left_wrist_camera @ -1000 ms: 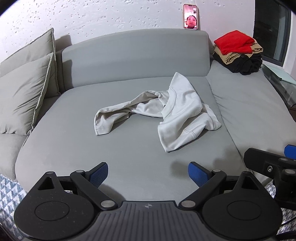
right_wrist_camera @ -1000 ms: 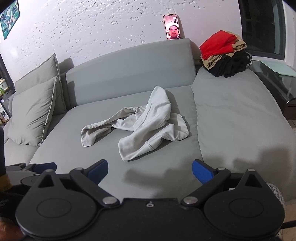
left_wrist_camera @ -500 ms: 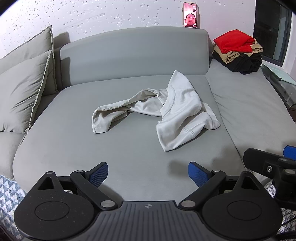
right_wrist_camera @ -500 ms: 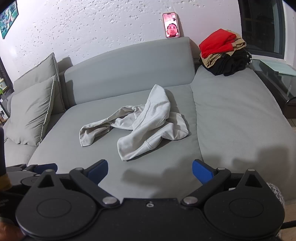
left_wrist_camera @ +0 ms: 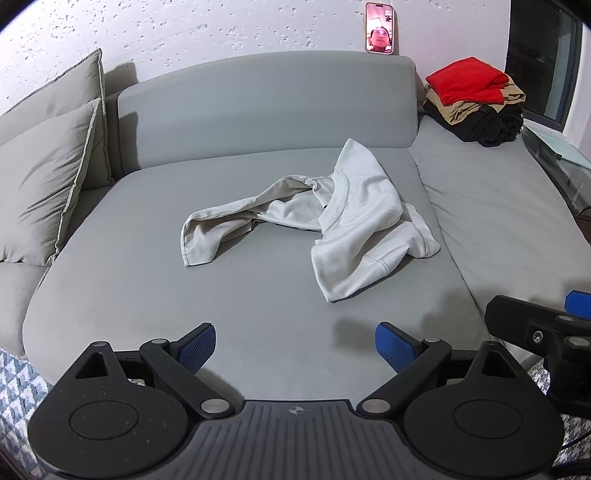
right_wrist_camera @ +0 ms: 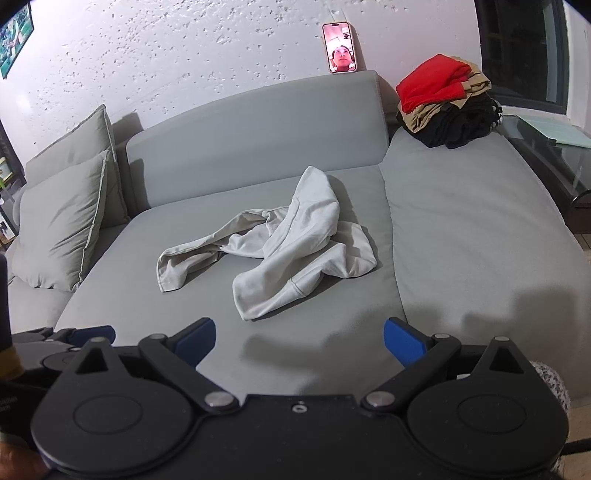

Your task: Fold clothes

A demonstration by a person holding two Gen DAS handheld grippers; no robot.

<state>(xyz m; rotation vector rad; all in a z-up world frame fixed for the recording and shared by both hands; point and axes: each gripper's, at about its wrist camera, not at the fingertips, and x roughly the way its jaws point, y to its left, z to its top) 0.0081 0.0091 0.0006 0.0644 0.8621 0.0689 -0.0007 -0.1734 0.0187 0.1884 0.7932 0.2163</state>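
I hold both tools low at the near edge of the grey upholstered sofa seat (left_wrist_camera: 140, 295), short of the cloth, because nothing has been picked yet and I want the whole garment in view before choosing corners. The left hand-held gripper (left_wrist_camera: 295, 341) is released, its blue pads spread wide with nothing between them; the right hand-held gripper (right_wrist_camera: 300, 338) is likewise released and empty. The crumpled off-white cotton T-shirt (left_wrist_camera: 332, 225) lies in the middle of the seat, well apart from both tools, twisted at its centre. Its long axis runs roughly left to right across the seat: one flattened end trails toward the left, near the grey cushions (left_wrist_camera: 44, 177), while the bulkier part with the ribbed neckline heaps up on the right and one tip points toward the backrest. I judge it needs spreading flat first, so each tool should take one end. The stack of folded red, tan and black clothes (left_wrist_camera: 474, 99) sits at the far right corner, presumably as the finished pile, and a pink-cased phone (left_wrist_camera: 379, 27) leans on the backrest against the wall.
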